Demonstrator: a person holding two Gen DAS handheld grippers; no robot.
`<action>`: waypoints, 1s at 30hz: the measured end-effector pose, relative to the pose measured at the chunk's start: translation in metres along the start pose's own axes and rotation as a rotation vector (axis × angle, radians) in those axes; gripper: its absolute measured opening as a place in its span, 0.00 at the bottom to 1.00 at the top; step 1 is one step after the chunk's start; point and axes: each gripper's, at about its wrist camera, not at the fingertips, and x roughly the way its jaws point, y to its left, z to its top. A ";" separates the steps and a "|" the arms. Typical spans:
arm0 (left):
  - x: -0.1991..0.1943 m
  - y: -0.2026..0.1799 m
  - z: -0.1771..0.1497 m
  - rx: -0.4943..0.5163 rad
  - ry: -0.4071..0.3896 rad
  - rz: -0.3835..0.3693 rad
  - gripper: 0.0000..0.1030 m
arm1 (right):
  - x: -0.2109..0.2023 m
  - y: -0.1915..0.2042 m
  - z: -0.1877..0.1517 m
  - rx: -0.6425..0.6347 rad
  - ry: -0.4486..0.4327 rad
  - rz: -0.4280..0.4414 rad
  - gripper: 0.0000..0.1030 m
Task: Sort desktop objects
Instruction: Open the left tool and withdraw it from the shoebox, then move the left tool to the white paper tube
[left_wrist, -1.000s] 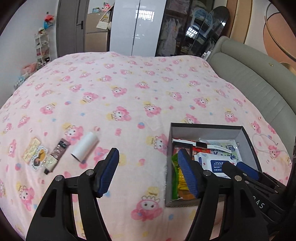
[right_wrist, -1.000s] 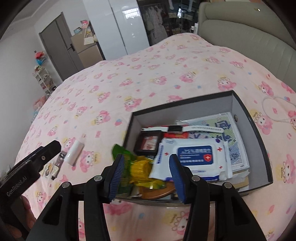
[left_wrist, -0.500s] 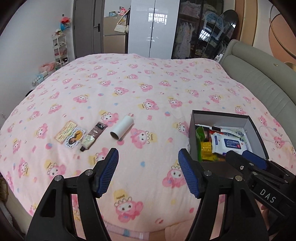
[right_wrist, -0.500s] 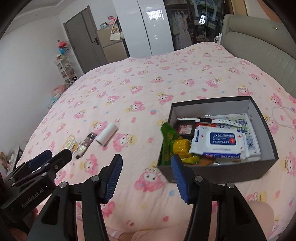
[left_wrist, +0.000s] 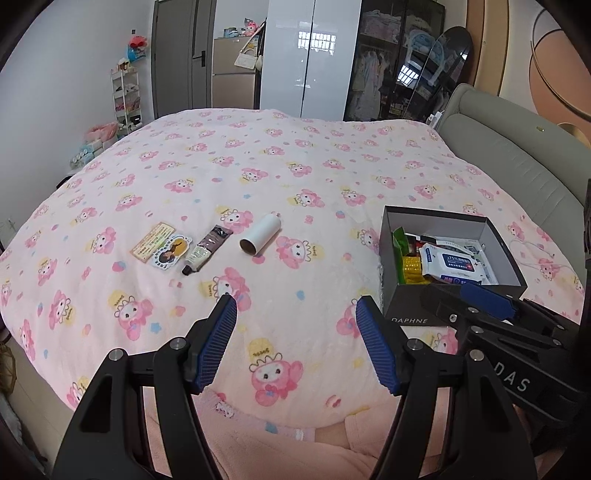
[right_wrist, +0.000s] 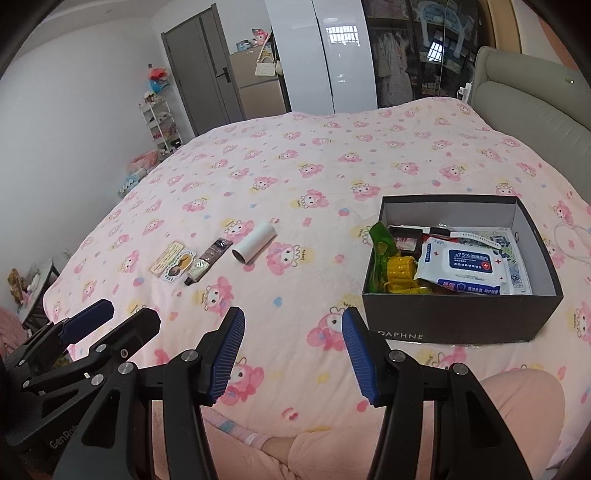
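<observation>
A bed covered with a pink blanket (left_wrist: 280, 173) printed with cartoon bunny figures fills most of both views. Behind it, at the top of the frame, stand a grey door (left_wrist: 184, 55), a glossy white wardrobe (left_wrist: 310, 55) and a dark glass-fronted closet with clothes inside. A white shelf rack (left_wrist: 125, 96) stands at the upper left, and a padded grey-green headboard (left_wrist: 517, 155) runs along the right edge.

On the blanket, left of centre, a row of loose things lies close together: a printed card (left_wrist: 152, 242), a cartoon sticker (left_wrist: 171, 252) touching it, a small tube (left_wrist: 207, 249) just beside that, and a white roll (left_wrist: 260, 234) further right. Well apart from them, at the right, sits a dark open box (right_wrist: 461, 321) whose front wall reads "DAPHNE". Inside it lie a white wipes pack (right_wrist: 461, 266) marked "75%", a green and yellow snack wrapper (right_wrist: 388, 258) and other items too crowded to tell.

The left gripper (left_wrist: 295, 339) hangs at the bottom of its frame with its blue pads spread wide, grasping nothing. The right gripper (right_wrist: 291, 350) is likewise released and empty; its side, seen in the left view, shows the letters "DAS". The left tool's body, seen in the right view, reads "GenRob", partly cut off.
</observation>
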 end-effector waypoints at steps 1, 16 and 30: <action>0.001 0.002 -0.001 -0.005 0.003 -0.002 0.67 | 0.001 0.002 -0.001 -0.003 0.003 -0.003 0.50; 0.065 0.064 0.060 -0.190 0.007 -0.039 0.61 | 0.052 0.041 0.051 -0.135 -0.025 -0.029 0.50; 0.238 0.130 0.104 -0.481 0.212 0.009 0.46 | 0.236 0.027 0.139 -0.122 0.136 0.005 0.49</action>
